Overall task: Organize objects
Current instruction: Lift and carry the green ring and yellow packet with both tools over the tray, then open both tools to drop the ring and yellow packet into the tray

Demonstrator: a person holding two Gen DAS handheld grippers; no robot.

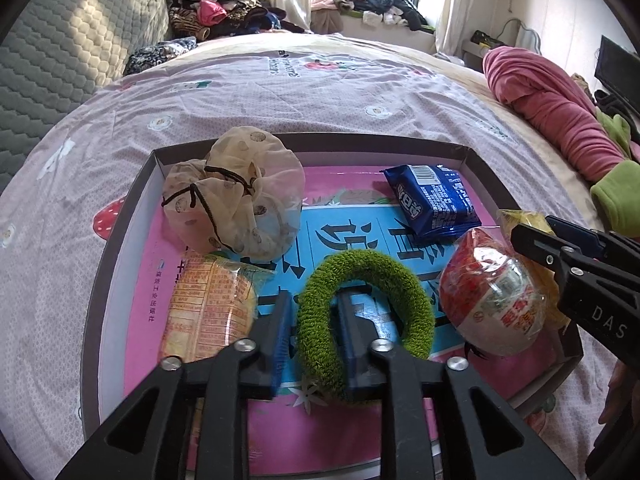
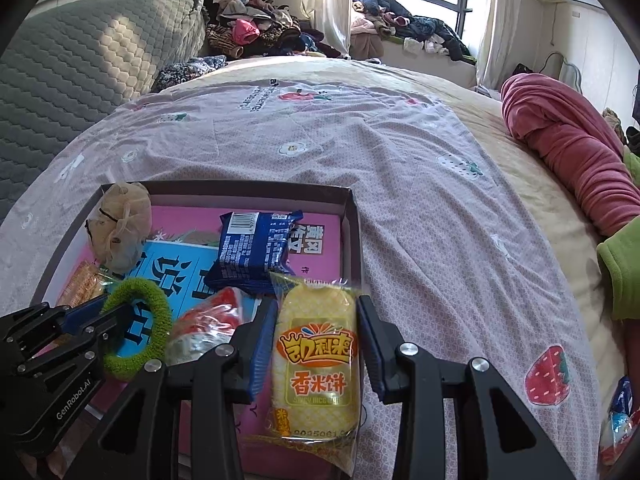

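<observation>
A shallow grey box with a pink and blue book in it lies on the bed. In it are a beige scrunchie, a blue snack pack, an orange snack pack and a red wrapped round snack. My left gripper is shut on a green scrunchie, one finger through its ring, low over the book. My right gripper is shut on a yellow rice cracker pack over the box's right wall.
The box sits on a lilac strawberry-print sheet. A pink rolled blanket lies at the right, a grey quilted pillow at the left. Clothes piles sit at the back. Another snack lies at the right edge.
</observation>
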